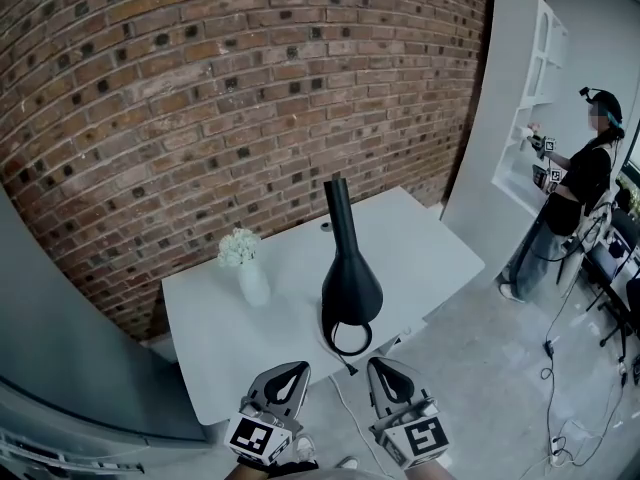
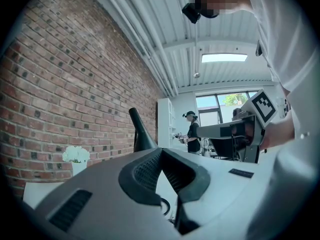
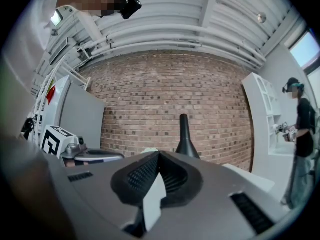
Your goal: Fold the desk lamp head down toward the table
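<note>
The main risk is lying in how the desk lamp [image 1: 350, 280] is standing: it is sitting upright near the front edge of the white table [image 1: 430, 253], so a push on the head with nothing bracing the base is likely to be tipping or sliding the whole lamp toward that edge rather than bending it. Both tools are hanging back from it, short of the table. The left gripper [image 1: 292, 370] is holding its jaws together on nothing, and the right gripper [image 1: 381, 366] is doing the same (tips meeting, only the table showing through the gap behind them). They would need opening before any grasp. The vase of white flowers [image 1: 248, 268] is standing just to the lamp's left, and a swinging head could be clipping it. The lamp itself is looking matte black and smooth, narrowing into a tall neck that is pointing up and swelling toward a ring at its foot; pads may be slipping on that taper.
</note>
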`<state>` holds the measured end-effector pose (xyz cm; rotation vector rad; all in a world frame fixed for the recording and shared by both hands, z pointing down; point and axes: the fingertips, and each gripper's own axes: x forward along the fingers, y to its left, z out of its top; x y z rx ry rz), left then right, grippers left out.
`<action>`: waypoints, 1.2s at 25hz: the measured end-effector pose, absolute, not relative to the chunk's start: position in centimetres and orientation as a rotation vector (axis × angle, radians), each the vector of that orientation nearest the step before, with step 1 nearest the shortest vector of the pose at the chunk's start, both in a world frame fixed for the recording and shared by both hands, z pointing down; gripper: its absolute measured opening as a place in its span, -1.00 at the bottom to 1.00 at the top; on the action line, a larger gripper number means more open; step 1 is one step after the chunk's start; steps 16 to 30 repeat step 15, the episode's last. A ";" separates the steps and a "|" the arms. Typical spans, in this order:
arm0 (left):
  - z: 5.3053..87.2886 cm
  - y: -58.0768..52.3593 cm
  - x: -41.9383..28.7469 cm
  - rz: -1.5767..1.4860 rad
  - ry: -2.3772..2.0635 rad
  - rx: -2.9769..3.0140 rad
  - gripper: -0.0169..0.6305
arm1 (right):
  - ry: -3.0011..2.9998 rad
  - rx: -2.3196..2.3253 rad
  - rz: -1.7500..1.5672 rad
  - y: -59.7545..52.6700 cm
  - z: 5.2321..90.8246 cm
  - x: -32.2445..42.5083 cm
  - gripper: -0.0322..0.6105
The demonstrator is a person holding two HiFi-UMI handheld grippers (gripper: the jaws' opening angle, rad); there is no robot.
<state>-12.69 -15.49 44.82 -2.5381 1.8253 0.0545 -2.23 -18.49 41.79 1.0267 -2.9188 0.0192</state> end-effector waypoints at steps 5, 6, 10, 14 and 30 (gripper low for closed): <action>44.8 -15.9 -12.9 0.060 1.811 -2.545 -0.92 | -2.918 1.036 0.018 -18.7 41.8 -2.5 -0.84; 44.8 -15.9 -12.8 0.060 1.806 -2.546 -0.92 | -2.915 1.042 0.019 -18.8 41.8 -2.5 -0.85; 44.8 -16.2 -13.2 0.065 1.796 -2.555 -0.92 | -2.919 1.046 0.014 -18.9 41.8 -2.9 -0.85; 45.0 -16.5 -13.3 0.074 1.801 -2.562 -0.92 | -2.912 1.056 0.041 -18.9 41.6 -2.9 -0.85; 45.1 -16.6 -13.3 0.075 1.803 -2.565 -0.92 | -2.909 1.062 0.051 -19.0 41.5 -2.8 -0.85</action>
